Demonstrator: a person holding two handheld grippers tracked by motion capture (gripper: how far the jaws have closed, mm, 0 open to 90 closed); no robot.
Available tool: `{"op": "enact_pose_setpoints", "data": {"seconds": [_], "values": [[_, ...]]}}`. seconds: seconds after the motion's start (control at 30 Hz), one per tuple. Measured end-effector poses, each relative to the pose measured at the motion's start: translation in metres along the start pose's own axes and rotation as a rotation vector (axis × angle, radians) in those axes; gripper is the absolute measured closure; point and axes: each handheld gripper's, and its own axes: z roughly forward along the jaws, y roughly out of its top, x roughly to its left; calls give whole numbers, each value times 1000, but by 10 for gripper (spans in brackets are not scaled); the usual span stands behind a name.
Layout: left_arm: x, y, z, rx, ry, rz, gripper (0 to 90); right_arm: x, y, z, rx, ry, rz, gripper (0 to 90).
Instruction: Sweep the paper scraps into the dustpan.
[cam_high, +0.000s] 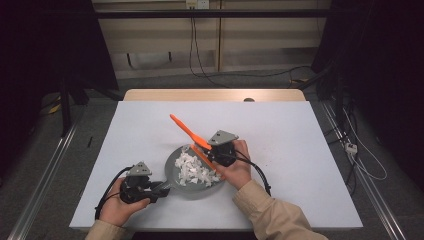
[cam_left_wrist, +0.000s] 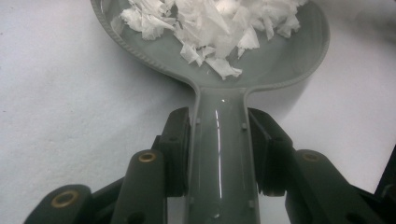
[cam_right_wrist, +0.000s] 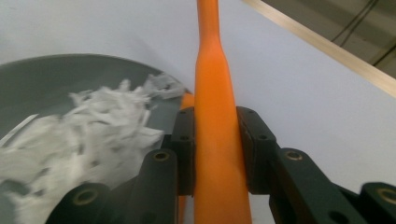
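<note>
Gripping orange brush (cam_right_wrist: 215, 116), right tongs (cam_right_wrist: 217, 149) beside dustpan (cam_right_wrist: 56, 84).

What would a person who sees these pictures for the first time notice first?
The bright orange brush handle stands out, slanting up over the white table, clamped in the right gripper. Next comes the heap of white paper scraps in the grey dustpan at the table's middle, its handle clamped by the left gripper.
</note>
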Motion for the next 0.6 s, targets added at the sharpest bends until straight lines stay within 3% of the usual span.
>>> {"op": "enact_pose_setpoints", "data": {"seconds": [0.1,0.2,0.23,0.33,0.6], "values": [[0,0,0,2,-2,3,618,3,2,-5,-14,36,21,711],[0,0,1,-4,-1,4,617,4,5,-10,-53,130,81,712],[0,0,1,-5,-1,4,618,6,6,-10,-53,142,78,713],[0,0,1,-10,3,18,615,11,10,-14,-62,107,34,712],[-4,1,3,-12,24,50,618,-9,9,-29,-110,72,113,712]]}}
